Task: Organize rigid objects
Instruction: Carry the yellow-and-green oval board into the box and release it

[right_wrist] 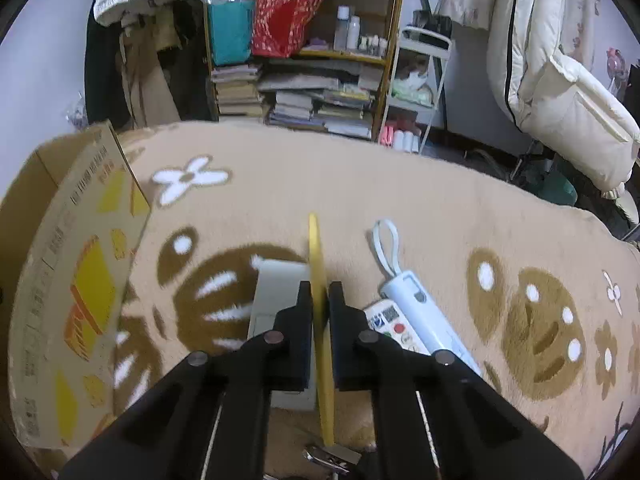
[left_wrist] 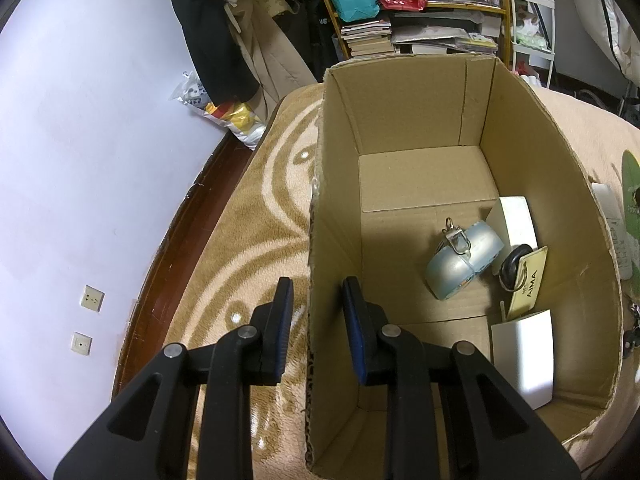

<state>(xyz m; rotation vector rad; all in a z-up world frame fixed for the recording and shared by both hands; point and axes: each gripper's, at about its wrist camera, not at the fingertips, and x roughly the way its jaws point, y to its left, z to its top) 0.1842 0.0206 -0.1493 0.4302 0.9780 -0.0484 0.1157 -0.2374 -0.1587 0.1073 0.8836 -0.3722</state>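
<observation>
An open cardboard box [left_wrist: 420, 128] stands on a patterned beige blanket [left_wrist: 248, 216]. Inside lie a silvery-blue round case with a metal clip [left_wrist: 464, 258], a black key fob with a cream AIMA tag [left_wrist: 524, 276] and two white boxes [left_wrist: 524, 356]. My left gripper [left_wrist: 318, 284] is open and straddles the box's left wall, one finger outside and one inside. My right gripper [right_wrist: 320, 286] is shut on a thin yellow flat piece [right_wrist: 314, 240], seen edge-on, above the blanket [right_wrist: 360, 184]. The box's printed outer side [right_wrist: 80, 280] shows at the left.
Under the right gripper lie a white box [right_wrist: 280, 284], a remote control [right_wrist: 394, 326], a pale blue bar-shaped device with a loop [right_wrist: 420, 312] and a metal clip [right_wrist: 332, 456]. Shelves with books [right_wrist: 304, 100] and hanging clothes stand beyond the blanket. A wall [left_wrist: 80, 160] runs along the left.
</observation>
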